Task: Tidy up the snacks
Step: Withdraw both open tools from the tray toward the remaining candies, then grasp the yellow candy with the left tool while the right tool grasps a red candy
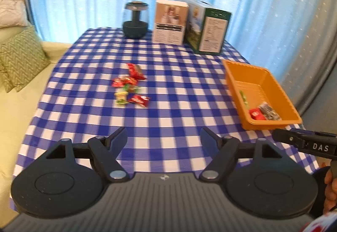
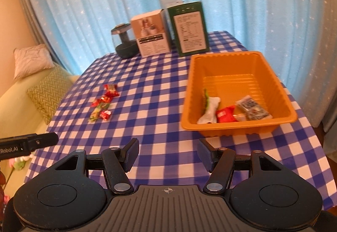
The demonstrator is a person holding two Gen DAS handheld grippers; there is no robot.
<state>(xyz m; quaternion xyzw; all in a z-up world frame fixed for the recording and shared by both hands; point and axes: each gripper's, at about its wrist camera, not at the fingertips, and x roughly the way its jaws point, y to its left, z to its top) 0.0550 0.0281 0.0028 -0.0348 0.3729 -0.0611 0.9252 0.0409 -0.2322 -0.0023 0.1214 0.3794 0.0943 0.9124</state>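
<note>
Right wrist view: blue-checked tablecloth [image 2: 160, 88] before pale blue curtains [image 2: 88, 0].

I am holding my left gripper [image 1: 163, 137] and right gripper [image 2: 169, 149] angled downward, jaws parted, nothing between them.

Both wrist views look down-forward across the checked table [image 1: 168, 76], sharing the orange tray [image 2: 282, 92].

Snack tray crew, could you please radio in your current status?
Left gripper and right gripper open, empty. Orange tray partly filled; loose snacks still on tablecloth. Path clear.
</note>
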